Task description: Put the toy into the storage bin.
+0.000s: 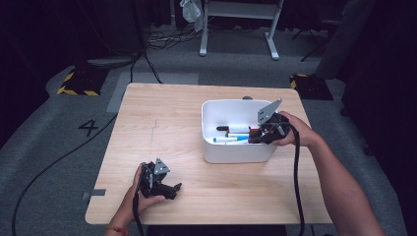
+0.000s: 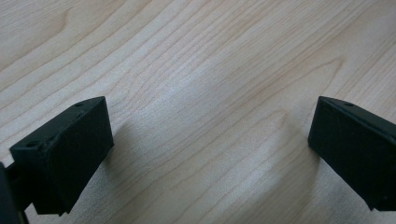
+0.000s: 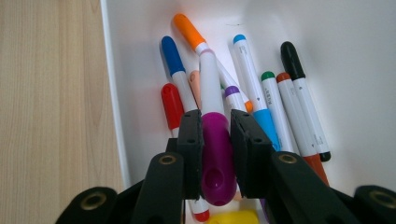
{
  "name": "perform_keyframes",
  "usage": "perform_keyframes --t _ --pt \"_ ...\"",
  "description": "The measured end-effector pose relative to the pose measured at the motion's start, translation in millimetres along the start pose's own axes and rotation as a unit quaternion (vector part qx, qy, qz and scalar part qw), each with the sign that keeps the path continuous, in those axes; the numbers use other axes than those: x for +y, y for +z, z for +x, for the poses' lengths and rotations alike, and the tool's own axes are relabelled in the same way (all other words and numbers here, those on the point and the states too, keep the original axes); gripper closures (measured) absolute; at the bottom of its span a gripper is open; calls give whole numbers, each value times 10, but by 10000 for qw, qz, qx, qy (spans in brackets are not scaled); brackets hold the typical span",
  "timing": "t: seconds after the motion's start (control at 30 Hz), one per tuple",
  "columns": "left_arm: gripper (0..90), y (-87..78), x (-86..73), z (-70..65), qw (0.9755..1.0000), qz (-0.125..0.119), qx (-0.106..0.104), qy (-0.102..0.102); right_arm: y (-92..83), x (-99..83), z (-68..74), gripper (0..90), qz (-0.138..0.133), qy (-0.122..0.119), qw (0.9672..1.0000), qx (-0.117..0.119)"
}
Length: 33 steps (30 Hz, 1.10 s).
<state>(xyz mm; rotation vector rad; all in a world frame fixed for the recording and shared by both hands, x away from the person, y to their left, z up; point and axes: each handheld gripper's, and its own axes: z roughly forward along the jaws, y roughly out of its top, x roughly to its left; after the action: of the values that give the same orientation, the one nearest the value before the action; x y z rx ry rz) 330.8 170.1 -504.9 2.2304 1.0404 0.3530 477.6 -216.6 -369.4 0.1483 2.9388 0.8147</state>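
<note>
Right gripper (image 3: 215,140) is clamping the purple cap of a marker (image 3: 212,116), holding it over the pile inside the white bin (image 1: 211,147). Marker's long axis is running straight out along the jaws, cap end toward the hand, barrel pointing into the bin. Left gripper (image 2: 210,140) is sitting idle on the table (image 2: 196,56), jaws wide apart, well off from the bin, so the right hand is doing the work.

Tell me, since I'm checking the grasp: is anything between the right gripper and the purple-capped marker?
Nothing visible. The right gripper is already clamped on the purple-capped marker by its cap, inside the white bin, above the other markers.
</note>
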Motion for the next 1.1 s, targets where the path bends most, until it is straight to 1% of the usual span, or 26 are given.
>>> perform_keyframes --t 0.13,0.2,0.27,0.37,0.7,0.83,0.9,0.97,1.0,1.03,1.1 --pt "0 0 0 1 10000 1 -1 4 38 -4 -5 745 59 51 10000 -53" --pt "0 0 0 1 10000 1 0 5 40 0 -4 734 60 94 9999 -116" --pt "0 -1 0 0 10000 3 2 3 33 3 -1 734 76 65 9999 -118" --pt "0 0 0 0 10000 1 0 0 43 5 7 734 104 84 9998 -142" --pt "0 0 0 1 10000 1 0 4 44 2 12 713 102 123 9996 -246" --pt "0 0 0 0 10000 -1 0 -1 36 2 16 692 100 139 9994 -314" --pt "0 0 0 0 10000 0 -1 3 31 -2 18 678 50 171 9992 -346" --pt "0 0 0 1 10000 1 0 5 27 -4 21 630 29 202 9988 -438" --pt "0 -1 0 2 10000 2 5 13 25 -2 20 609 23 274 9981 -544" --pt "0 0 0 0 10000 -1 -1 0 21 -2 23 606 7 283 9980 -564" --pt "0 0 0 1 10000 1 -1 4 7 4 39 566 -47 289 9971 -704"
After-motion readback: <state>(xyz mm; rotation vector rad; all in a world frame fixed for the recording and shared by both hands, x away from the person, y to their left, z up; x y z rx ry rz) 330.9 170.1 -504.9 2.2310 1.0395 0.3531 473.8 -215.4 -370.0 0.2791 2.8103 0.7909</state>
